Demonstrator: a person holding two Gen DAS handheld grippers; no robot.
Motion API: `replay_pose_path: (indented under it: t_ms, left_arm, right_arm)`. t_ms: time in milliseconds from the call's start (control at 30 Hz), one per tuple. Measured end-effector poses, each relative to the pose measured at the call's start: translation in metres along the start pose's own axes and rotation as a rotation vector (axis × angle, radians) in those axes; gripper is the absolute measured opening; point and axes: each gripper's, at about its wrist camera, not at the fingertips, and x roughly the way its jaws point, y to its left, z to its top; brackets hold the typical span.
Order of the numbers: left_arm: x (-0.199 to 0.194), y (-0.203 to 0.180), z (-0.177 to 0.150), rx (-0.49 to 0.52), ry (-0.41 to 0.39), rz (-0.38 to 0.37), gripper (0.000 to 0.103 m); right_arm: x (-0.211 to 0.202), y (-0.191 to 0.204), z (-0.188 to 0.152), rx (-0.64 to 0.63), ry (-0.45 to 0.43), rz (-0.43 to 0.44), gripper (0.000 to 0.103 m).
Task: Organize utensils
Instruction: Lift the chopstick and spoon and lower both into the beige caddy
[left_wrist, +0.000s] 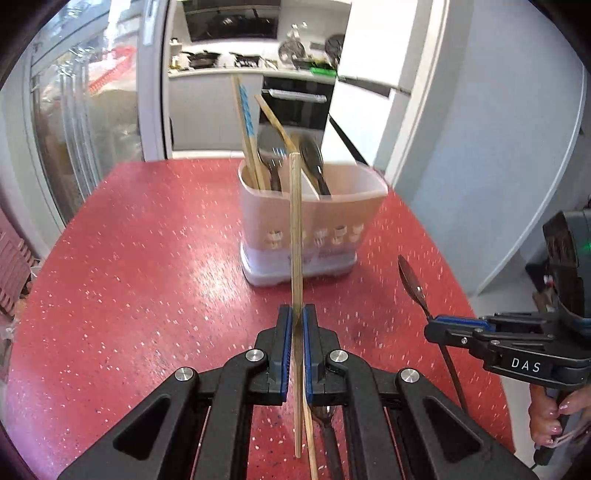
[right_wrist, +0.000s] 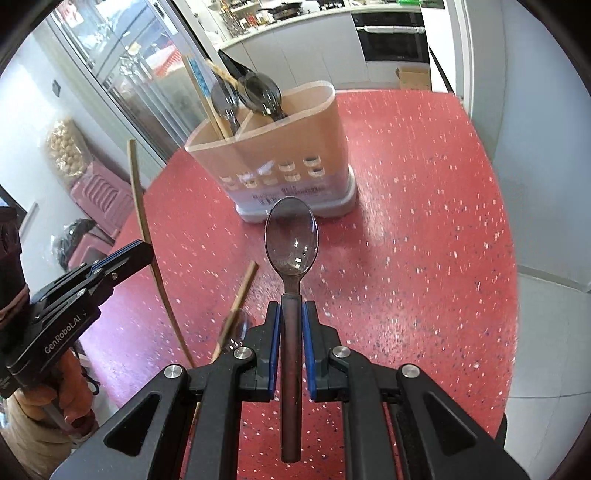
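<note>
chopstick clamped in left tongs, spoon in right tongs; either cd snag holder rim & tip it.

The lower ends of the utensils in the holder are hidden behind its wall, so it is unclear how they rest inside. In the left wrist view, a bamboo chopstick crosses the holder's front and covers part of its printed pattern, which is too blurred to read. Below the left gripper, the chopstick runs out past the bottom edge, and a dark utensil beneath it is mostly covered. In the right wrist view, a chopstick on the table is blurred, its near end hidden behind the right gripper.
</note>
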Motion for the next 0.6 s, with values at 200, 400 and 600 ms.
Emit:
replay_pose_path:
  t_ms: [200,400,600]
  left_arm:
    - [-0.019,0.010,0.022,-0.077,-0.100,-0.019,0.034]
    - [-0.019,0.012,0.051,-0.106,-0.147,-0.027,0.034]
    - [-0.027,0.012,0.090,-0.106,-0.229,-0.047,0.034]
  right_arm:
    - [-0.020,0.004,0.024,-0.029,-0.070,0.010,0.013]
    - [-0.037,0.007,0.062,-0.052,-0.149,0.010,0.013]
    - [-0.045,0.015,0.102,-0.076,-0.216,0.036,0.013]
